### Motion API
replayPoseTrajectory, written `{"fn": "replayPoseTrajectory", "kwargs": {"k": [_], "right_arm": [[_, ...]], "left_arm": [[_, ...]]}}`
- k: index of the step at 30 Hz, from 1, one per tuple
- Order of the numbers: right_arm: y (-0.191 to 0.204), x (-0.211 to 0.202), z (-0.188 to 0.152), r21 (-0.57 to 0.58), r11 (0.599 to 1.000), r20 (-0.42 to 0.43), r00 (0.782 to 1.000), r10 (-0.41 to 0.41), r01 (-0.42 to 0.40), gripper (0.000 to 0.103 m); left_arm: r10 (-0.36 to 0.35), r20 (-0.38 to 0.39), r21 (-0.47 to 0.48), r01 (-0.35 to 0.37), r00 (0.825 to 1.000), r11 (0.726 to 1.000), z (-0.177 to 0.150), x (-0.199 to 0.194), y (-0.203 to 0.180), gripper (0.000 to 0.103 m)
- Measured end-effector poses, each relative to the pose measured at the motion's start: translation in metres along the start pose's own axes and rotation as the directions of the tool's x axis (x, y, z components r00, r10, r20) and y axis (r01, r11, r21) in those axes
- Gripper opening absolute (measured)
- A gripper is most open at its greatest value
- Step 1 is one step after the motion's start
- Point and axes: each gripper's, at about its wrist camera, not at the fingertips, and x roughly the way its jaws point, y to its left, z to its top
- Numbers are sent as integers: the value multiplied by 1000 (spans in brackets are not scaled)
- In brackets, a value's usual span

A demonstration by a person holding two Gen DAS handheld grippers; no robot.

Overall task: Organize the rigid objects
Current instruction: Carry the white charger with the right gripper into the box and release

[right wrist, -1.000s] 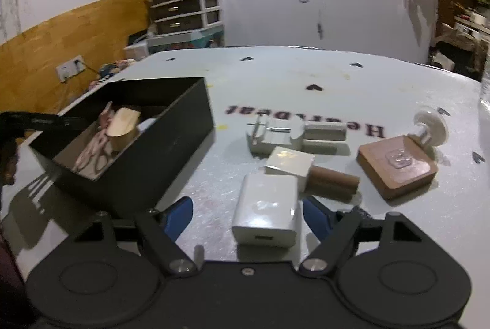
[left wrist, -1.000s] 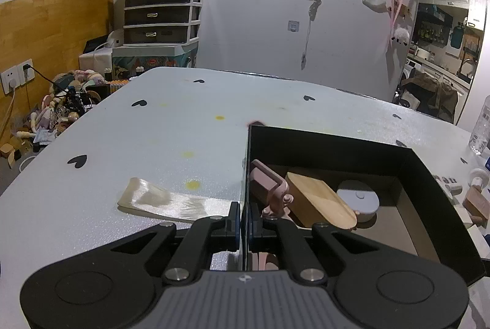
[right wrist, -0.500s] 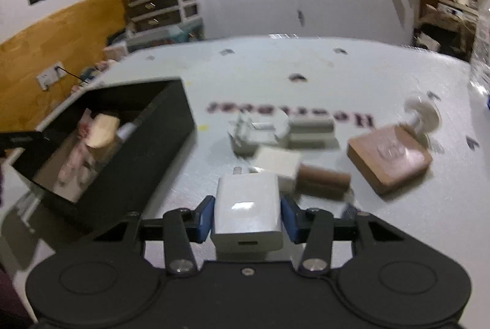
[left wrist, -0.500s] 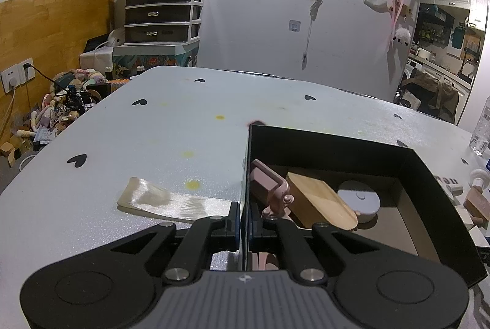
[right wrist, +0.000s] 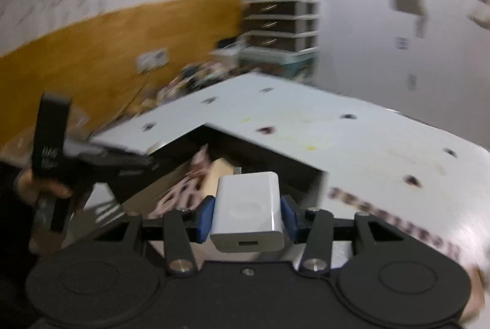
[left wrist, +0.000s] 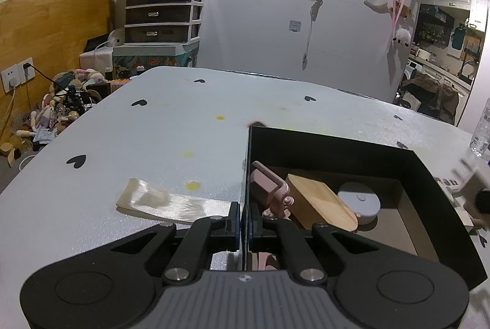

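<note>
Right claw [right wrist: 246,214] around white charger [right wrist: 248,211]

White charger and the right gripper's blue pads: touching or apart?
Touching. The right wrist view shows both blue pads pressed against the sides of the white charger, held by the right gripper.

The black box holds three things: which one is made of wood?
The tan wooden wedge, lying in the black box between the pink clip and the pale grey round disc.

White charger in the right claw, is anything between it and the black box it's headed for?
Nothing visible. The charger is lifted clear of the table, and the open-topped box lies just ahead with bare floor showing beside its contents.
</note>
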Motion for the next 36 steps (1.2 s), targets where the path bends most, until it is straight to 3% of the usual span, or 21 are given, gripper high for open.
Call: {"fn": "replayPoseTrajectory", "kwargs": {"k": [5, 10, 18, 20, 21, 30, 36], "right_arm": [[9, 36, 10, -126, 991, -142, 990, 18, -36, 47], [13, 70, 10, -141, 980, -286, 954, 95, -139, 47], [26, 74, 17, -146, 979, -307, 947, 92, -142, 47], [28, 71, 19, -159, 980, -298, 952, 64, -116, 60], [28, 71, 20, -156, 981, -296, 953, 64, -114, 62], [23, 57, 23, -113, 988, -272, 960, 70, -104, 62], [12, 36, 28, -69, 995, -203, 977, 62, -77, 74]], "left_arm": [[2, -9, -2, -2, 1000, 1000, 2, 2, 1, 5], [4, -16, -12, -4, 1000, 1000, 3, 4, 2, 5], [1, -18, -23, -1, 1000, 1000, 4, 6, 4, 5], [0, -19, -24, 0, 1000, 1000, 4, 6, 4, 5], [-2, -18, -25, 1, 1000, 1000, 5, 6, 4, 5], [-3, -17, -30, 3, 1000, 1000, 5, 7, 4, 5], [0, -18, -32, -1, 1000, 999, 5, 7, 4, 5]]}}
